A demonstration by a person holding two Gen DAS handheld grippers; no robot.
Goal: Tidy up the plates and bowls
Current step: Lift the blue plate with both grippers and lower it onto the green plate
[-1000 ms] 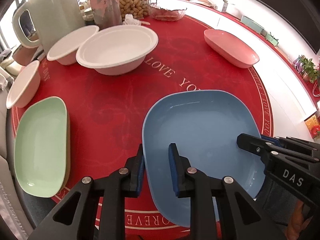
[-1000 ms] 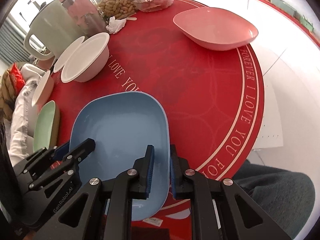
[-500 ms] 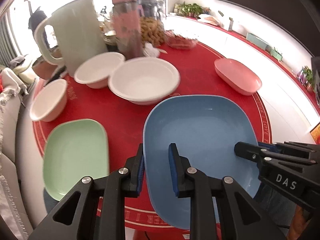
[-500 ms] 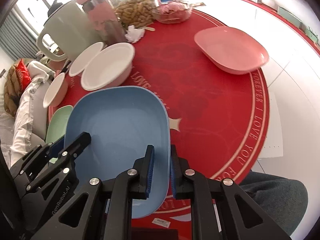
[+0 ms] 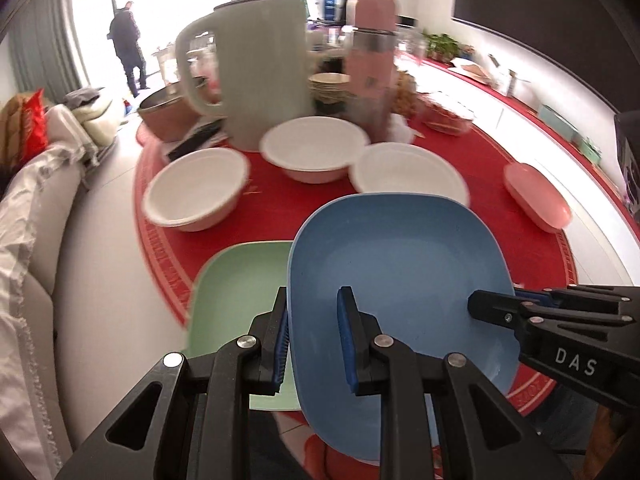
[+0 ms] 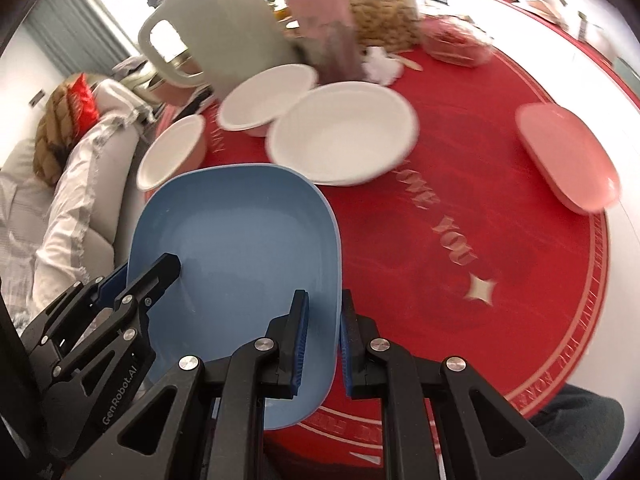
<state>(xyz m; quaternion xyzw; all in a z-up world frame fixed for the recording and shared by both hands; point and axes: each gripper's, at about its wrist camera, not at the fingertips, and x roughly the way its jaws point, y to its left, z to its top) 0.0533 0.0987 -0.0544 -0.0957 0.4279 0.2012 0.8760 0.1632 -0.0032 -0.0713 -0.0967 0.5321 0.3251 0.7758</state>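
Observation:
A blue plate (image 5: 400,276) is held off the table by both grippers. My left gripper (image 5: 316,336) is shut on its left rim; my right gripper (image 6: 322,340) is shut on its right rim, and it also shows in the left wrist view (image 5: 500,310). The blue plate (image 6: 236,264) hangs partly over a green plate (image 5: 240,292) at the table's near left. Three white bowls (image 5: 196,192) (image 5: 314,154) (image 5: 408,174) sit further back. A pink plate (image 5: 536,196) lies at the right, seen also in the right wrist view (image 6: 568,156).
A pale green kettle (image 5: 256,68) and a pink bottle (image 5: 370,52) stand behind the bowls. Peanuts (image 6: 380,16) and a glass dish (image 6: 456,40) lie at the back. The round red mat (image 6: 500,248) covers the table. A sofa (image 5: 36,216) is at the left.
Both grippers have lifted the blue plate off the mat and carried it left, so it now overlaps the green plate. Both views have tilted up toward the kettle.

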